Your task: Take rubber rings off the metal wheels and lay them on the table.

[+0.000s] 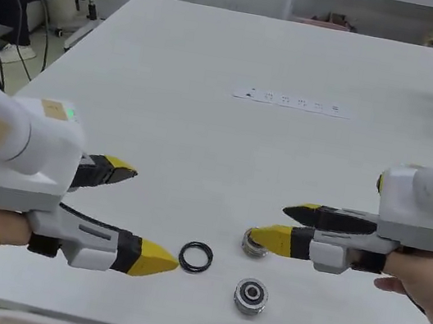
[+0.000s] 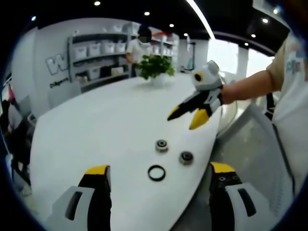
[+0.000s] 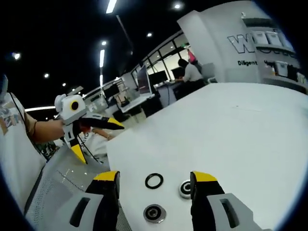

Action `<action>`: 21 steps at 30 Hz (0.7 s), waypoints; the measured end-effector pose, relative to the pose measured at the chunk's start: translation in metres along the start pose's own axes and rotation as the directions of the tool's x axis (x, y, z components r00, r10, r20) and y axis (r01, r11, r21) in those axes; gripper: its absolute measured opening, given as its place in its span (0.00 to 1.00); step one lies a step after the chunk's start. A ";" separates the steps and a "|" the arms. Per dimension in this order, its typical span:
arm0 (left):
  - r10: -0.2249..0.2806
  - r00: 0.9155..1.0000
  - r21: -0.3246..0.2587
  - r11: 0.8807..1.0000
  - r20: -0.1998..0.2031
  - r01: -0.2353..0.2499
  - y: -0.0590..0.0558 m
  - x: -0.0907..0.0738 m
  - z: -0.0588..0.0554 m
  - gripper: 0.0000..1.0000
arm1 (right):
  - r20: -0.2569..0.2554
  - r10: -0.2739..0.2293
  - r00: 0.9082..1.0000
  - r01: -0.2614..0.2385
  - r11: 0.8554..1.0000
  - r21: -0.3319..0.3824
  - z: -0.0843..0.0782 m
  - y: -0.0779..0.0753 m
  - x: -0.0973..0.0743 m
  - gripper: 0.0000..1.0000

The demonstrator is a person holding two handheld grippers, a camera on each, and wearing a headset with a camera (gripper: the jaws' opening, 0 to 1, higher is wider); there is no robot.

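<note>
nearest, left claw [image 1: 149, 216] spread wide and empty, just left of loose rubber ring [image 1: 196, 257] flat on tabletop [image 1: 227, 147]; right claw [image 1: 271, 223] likewise open, empty, lower tip just beside one metal wheel [image 1: 252, 249], second wheel [image 1: 251, 295] close by, probably within right's easier reach.

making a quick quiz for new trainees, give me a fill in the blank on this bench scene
1. On the table, beside the rubber ring, lie ___ metal wheels.
2. The rubber ring lying flat and loose is ___ in colour.
3. The left gripper and the right gripper both hold nothing, with their jaws ___.
4. In the head view, the ring lies closest to a yellow tip of the ___ gripper.

Missing words: two; black; open; left
</note>
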State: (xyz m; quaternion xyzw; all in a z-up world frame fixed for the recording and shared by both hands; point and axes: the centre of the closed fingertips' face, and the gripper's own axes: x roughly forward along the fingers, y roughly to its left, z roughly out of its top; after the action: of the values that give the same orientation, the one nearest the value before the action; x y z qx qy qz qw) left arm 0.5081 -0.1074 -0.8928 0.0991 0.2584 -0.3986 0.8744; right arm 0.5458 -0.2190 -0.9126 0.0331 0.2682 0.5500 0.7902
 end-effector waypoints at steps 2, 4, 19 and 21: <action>0.002 1.000 -0.002 1.000 0.006 -0.002 0.000 -0.001 0.001 0.85 | 0.004 -0.005 1.000 0.005 1.000 -0.018 0.001 0.002 -0.004 0.60; 0.004 1.000 -0.004 1.000 0.012 -0.004 -0.001 -0.002 0.002 0.86 | 0.007 -0.012 1.000 0.013 0.999 -0.036 0.003 0.002 -0.009 0.62; 0.011 0.999 -0.021 1.000 0.039 -0.011 -0.006 -0.010 0.002 0.88 | -0.022 -0.102 0.995 0.095 0.975 -0.200 -0.006 0.003 -0.053 0.74; 0.012 0.999 -0.020 1.000 0.041 -0.011 -0.007 -0.011 0.002 0.88 | -0.019 -0.111 0.994 0.104 0.971 -0.214 -0.007 0.005 -0.058 0.75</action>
State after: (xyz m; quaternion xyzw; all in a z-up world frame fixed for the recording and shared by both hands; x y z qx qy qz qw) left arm 0.4974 -0.1062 -0.8854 0.0837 0.2436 -0.3928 0.8828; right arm 0.5235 -0.2701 -0.8938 -0.0745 0.2215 0.5323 0.8137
